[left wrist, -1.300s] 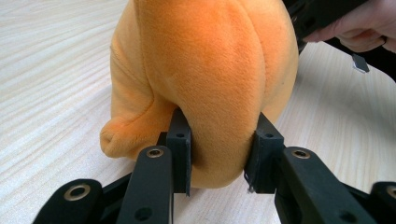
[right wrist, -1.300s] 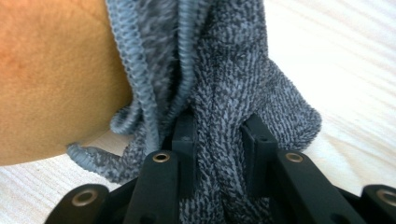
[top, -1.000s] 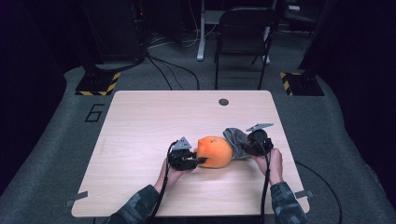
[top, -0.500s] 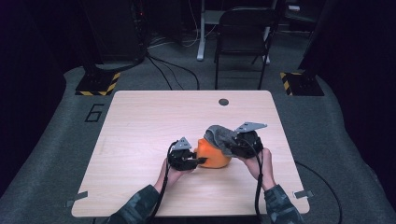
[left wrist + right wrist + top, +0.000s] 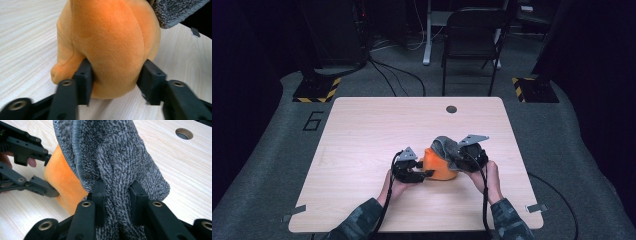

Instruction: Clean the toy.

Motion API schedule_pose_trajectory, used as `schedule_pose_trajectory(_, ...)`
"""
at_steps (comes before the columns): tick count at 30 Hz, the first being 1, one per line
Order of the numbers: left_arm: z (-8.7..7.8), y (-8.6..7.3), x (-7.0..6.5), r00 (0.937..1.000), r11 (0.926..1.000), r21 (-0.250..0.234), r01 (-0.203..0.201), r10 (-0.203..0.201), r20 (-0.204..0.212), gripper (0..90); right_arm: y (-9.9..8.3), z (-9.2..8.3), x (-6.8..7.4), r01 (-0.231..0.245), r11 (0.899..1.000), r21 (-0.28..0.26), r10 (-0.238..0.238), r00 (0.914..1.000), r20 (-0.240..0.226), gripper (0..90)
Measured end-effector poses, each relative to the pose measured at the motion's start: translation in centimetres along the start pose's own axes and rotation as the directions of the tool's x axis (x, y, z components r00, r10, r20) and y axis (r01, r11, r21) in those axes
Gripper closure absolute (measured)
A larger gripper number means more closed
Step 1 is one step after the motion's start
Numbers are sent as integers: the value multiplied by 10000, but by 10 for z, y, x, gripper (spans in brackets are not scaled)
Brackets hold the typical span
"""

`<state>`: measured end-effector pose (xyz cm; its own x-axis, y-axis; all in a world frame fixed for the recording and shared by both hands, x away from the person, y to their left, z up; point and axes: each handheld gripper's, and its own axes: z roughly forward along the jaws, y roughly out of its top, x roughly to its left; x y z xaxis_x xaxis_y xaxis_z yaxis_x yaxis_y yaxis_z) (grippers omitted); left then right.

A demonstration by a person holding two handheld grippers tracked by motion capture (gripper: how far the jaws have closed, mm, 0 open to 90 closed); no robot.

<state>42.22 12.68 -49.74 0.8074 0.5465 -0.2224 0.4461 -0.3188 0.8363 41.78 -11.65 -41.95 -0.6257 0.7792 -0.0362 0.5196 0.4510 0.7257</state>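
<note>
Table [image 5: 362,130]: grey cloth [image 5: 447,147] draped over orange plush [image 5: 439,167].

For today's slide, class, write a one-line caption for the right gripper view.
Right tongs pinch a grey knitted cloth draped over an orange plush toy on a pale wooden table.
</note>
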Motion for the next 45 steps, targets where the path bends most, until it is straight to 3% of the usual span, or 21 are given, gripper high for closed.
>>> schedule_pose_trajectory(2,0,0,0,9999,9999,-13,-101,101,-55,377,-1,0,-2,-19,9999,99,19,10000,-72,706)
schedule_pose_trajectory(6,-2,-1,2,9999,9998,-180,-118,120,67,321,-2,2,-4,-87,10000,25,87,10000,3,706)
schedule_pose_trajectory(8,-3,-2,2,9995,9994,-170,-316,315,-51,247,-3,2,-5,-220,9997,67,219,9998,20,706)
schedule_pose_trajectory(9,-2,-4,1,9962,9965,-57,-832,830,-273,227,-3,2,-6,-205,9997,145,206,9998,-42,706)
schedule_pose_trajectory(16,2,-8,1,9907,9911,-23,-1329,1327,-310,155,-3,3,-7,-234,9997,80,233,9997,26,706)
schedule_pose_trajectory(17,3,-8,0,9866,9873,9,-1587,1586,-392,154,-4,4,-9,-248,9997,86,248,9997,-28,706)
schedule_pose_trajectory(18,3,-8,0,9866,9873,9,-1587,1586,-392,153,-4,4,-9,-248,9997,86,248,9997,-28,706)
schedule_pose_trajectory(19,4,-9,-1,9807,9824,67,-1868,1869,-581,154,-4,4,-10,-318,9994,104,317,9995,26,706)
schedule_pose_trajectory(20,4,-9,-1,9807,9824,67,-1868,1869,-581,155,-4,4,-10,-318,9994,104,317,9995,26,706)
schedule_pose_trajectory(22,5,-11,-3,9748,9776,75,-2102,2102,-746,152,-5,5,-11,-365,9993,74,365,9993,5,706)
schedule_pose_trajectory(23,8,-12,-5,9629,9677,149,-2516,2518,-974,160,-5,5,-11,-469,9989,82,469,9989,39,706)
schedule_pose_trajectory(24,8,-12,-5,9629,9677,149,-2516,2518,-974,167,-5,5,-11,-469,9989,82,469,9989,39,706)
schedule_pose_trajectory(25,9,-12,-7,9551,9621,242,-2715,2724,-1162,174,-5,6,-11,-455,9989,109,455,9990,23,706)
schedule_pose_trajectory(27,13,-14,-10,9482,9578,251,-2864,2871,-1359,183,-5,6,-11,-479,9988,100,479,9988,27,706)
schedule_pose_trajectory(29,14,-14,-10,9457,9560,363,-2911,2932,-1403,191,-5,6,-11,-476,9988,99,476,9989,25,706)
schedule_pose_trajectory(31,15,-14,-11,9453,9599,328,-2784,2799,-1677,226,-5,7,-12,-447,9990,53,447,9990,35,706)
schedule_pose_trajectory(33,16,-16,-11,9463,9625,265,-2701,2704,-1773,320,-5,7,-11,-464,9989,32,464,9989,43,706)
schedule_pose_trajectory(39,16,-18,-8,9503,9647,203,-2626,2622,-1678,527,-5,6,-12,-615,9980,-155,615,9981,-9,706)
schedule_pose_trajectory(41,15,-18,-7,9521,9655,140,-2600,2588,-1627,574,-5,2,-17,-759,9965,-357,750,9968,-263,722)
schedule_pose_trajectory(45,15,-19,-5,9524,9662,163,-2573,2564,-1650,630,-4,-9,-24,-965,9934,-615,966,9953,-20,728)
